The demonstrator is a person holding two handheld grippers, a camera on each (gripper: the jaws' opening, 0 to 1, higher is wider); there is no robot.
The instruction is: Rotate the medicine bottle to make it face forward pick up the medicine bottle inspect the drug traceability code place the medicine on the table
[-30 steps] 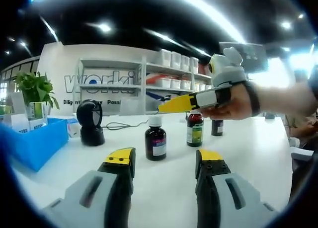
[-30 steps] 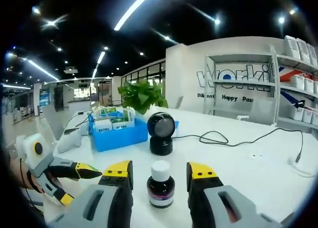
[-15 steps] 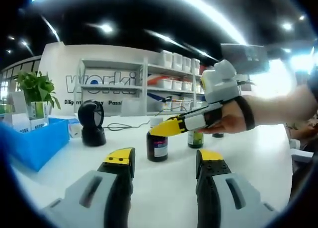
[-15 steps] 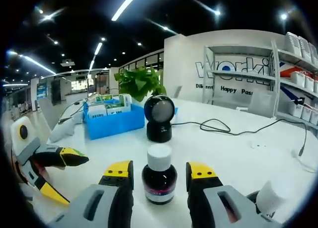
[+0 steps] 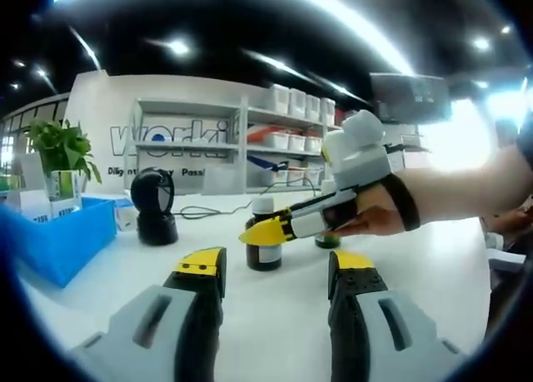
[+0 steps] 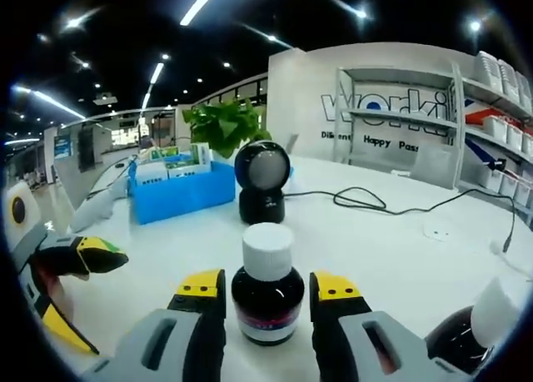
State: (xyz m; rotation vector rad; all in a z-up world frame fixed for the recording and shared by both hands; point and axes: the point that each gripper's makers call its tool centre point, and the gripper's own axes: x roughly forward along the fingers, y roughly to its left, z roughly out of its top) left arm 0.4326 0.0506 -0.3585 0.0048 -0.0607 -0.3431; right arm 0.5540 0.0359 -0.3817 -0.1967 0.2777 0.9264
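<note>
Medicine bottle (image 6: pixel 267 295): dark glass with a white cap and a pale label, upright on the white counter (image 6: pixel 375 249); in the left gripper view it (image 5: pixel 265 250) stands out in the middle of the counter, partly hidden by a yellow jaw tip.
Right gripper (image 6: pixel 266 289): the bottle sits right between its two yellow-tipped jaws, which stand close on either side of the glass body; whether they are pressing on it I cannot tell. In the left gripper view it (image 5: pixel 275 229) reaches in from the right, held in a person's hand (image 5: pixel 375 217).
Left gripper (image 5: pixel 273 270): jaws spread wide with nothing between them, low over the counter, short of the bottle.
Second bottle (image 6: pixel 462 336): dark with a white cap, at the lower right edge of the right gripper view, near the right jaw.
Black round device (image 6: pixel 261 182): on the counter beyond the bottle, a cable trailing off from it.
Blue bin (image 6: pixel 179 192): beside the device, small boxes in it, a leafy plant (image 6: pixel 221 124) behind.
Shelves (image 5: pixel 250 141): along the back wall, holding white boxes.
</note>
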